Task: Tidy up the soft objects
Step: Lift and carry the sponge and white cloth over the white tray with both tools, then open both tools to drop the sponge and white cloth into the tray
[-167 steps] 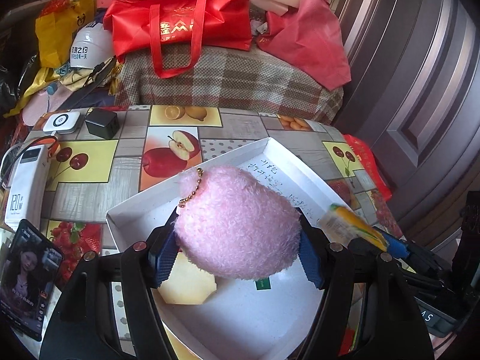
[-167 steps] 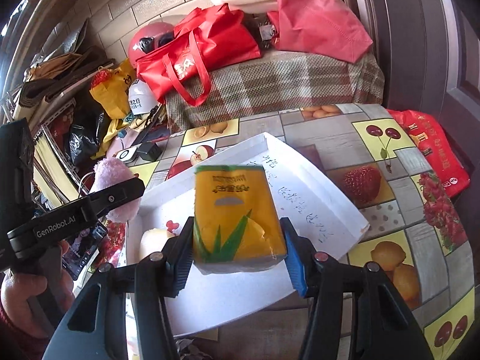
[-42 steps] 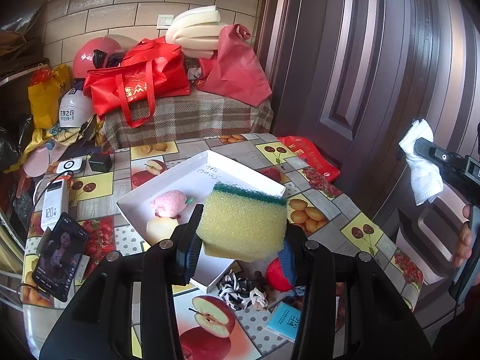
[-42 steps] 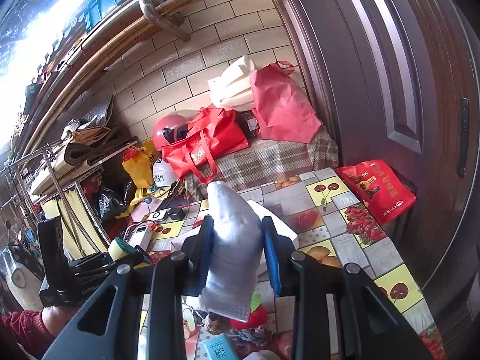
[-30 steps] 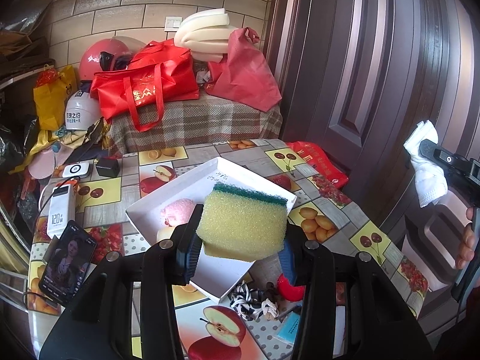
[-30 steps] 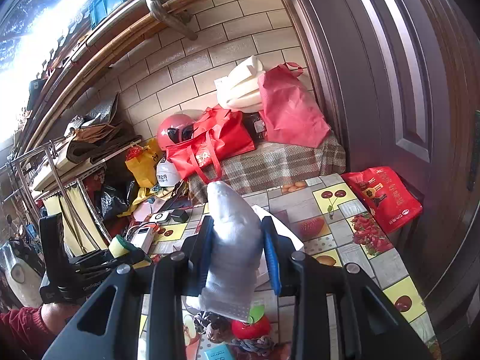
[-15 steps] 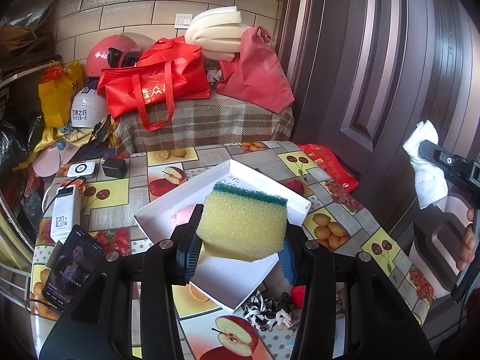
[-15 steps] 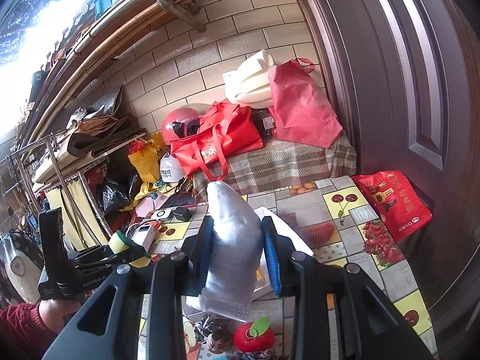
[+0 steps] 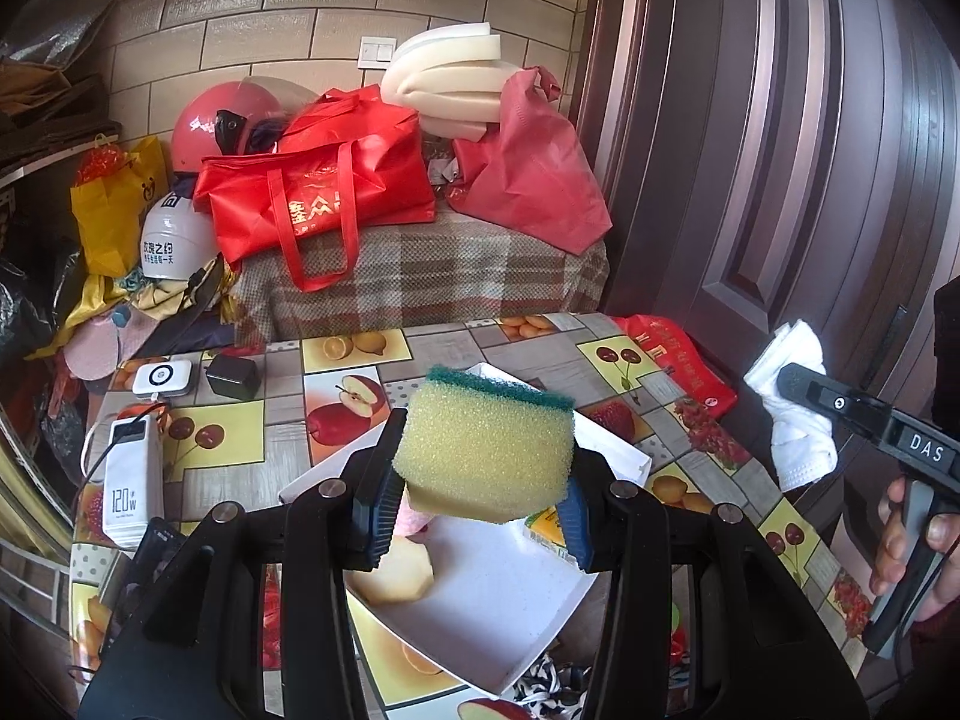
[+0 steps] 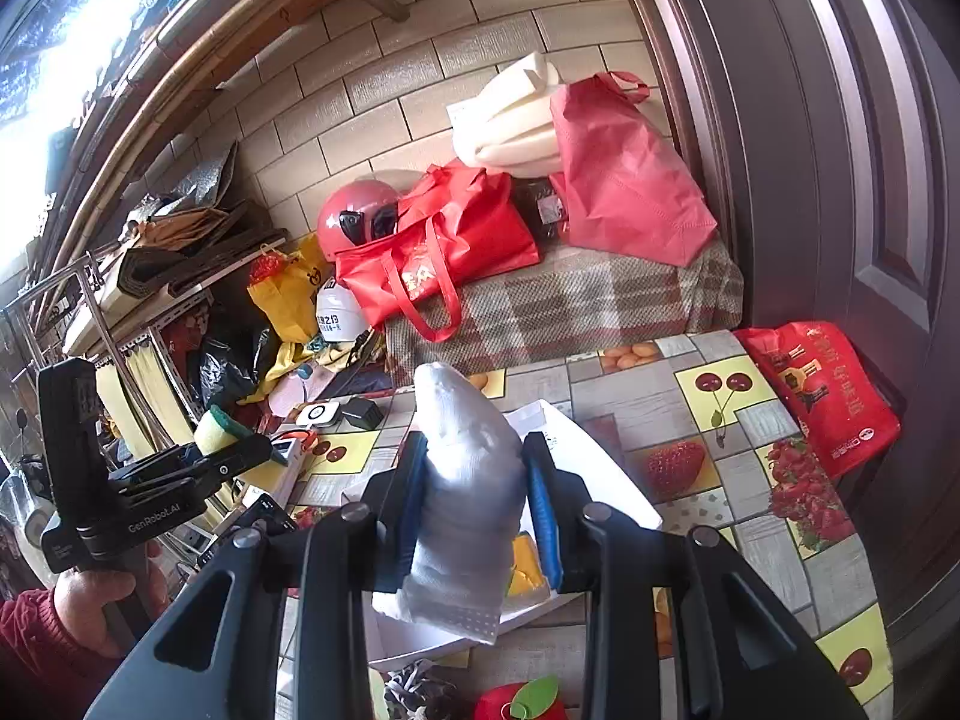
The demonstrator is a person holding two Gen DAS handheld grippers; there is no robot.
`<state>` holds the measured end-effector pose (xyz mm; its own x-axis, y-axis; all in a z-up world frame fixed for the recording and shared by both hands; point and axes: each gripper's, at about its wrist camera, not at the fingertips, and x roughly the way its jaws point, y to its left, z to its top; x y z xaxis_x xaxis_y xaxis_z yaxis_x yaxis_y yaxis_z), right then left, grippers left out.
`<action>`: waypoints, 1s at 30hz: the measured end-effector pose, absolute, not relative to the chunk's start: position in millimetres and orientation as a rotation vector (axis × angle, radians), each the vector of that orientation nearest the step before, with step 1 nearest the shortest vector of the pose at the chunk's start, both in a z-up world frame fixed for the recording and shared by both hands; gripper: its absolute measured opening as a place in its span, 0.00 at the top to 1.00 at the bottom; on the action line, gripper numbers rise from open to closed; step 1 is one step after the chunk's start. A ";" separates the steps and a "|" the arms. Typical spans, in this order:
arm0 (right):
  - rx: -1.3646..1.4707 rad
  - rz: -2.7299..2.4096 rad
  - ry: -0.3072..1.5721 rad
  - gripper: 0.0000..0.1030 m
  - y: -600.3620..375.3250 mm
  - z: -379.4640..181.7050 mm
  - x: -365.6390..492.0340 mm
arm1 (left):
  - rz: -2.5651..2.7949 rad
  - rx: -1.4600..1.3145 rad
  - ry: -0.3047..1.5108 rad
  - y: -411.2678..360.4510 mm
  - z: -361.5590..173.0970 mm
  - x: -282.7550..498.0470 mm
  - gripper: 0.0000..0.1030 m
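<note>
Above desk [image 9: 456, 360] with fruit-print cloth: left tongs [image 9: 480, 501] clamped on yellow sponge [image 9: 485, 457], green scrub layer on top, held over white tray [image 9: 498, 618]. Right tongs [image 10: 477, 516] closed on white folded cloth [image 10: 465, 504], also raised over tray's near end. In tray: pink plush partly hidden behind sponge, pale foam piece [image 9: 393, 576], yellow packet [image 9: 549, 531]. Left of tray: power bank [image 9: 129, 483], black charger [image 9: 234, 376], phone [image 9: 147, 558]. At near edge: black-and-white knotted rope [image 9: 543, 681], red apple toy [image 10: 522, 702]. Behind desk: plaid-covered bench [image 9: 420, 282] with red tote [image 9: 318, 204], pink helmet [image 9: 231, 120], foam roll [image 9: 444, 78]. Brick wall behind, dark door [image 9: 780, 150] at right.
</note>
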<state>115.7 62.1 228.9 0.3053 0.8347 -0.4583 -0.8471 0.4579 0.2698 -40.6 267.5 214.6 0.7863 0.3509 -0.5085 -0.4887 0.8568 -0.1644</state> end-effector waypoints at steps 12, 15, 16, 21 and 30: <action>-0.179 0.966 0.891 0.70 117.9 109.3 158.4 | 0.476 -0.417 0.613 291.5 144.7 -24.8 0.58; -0.195 0.985 0.945 0.70 137.8 89.7 154.2 | 0.487 -0.426 0.627 299.1 136.6 -20.6 0.58; -0.193 1.005 0.952 0.70 146.8 87.4 152.3 | 0.490 -0.429 0.632 301.8 134.5 -18.1 0.58; -0.160 1.063 0.950 0.70 186.5 91.3 149.3 | 0.491 -0.447 0.645 313.2 127.8 -0.1 0.58; -0.076 0.988 0.855 0.00 178.1 112.8 164.5 | 0.492 -0.481 0.657 313.4 115.2 19.8 0.00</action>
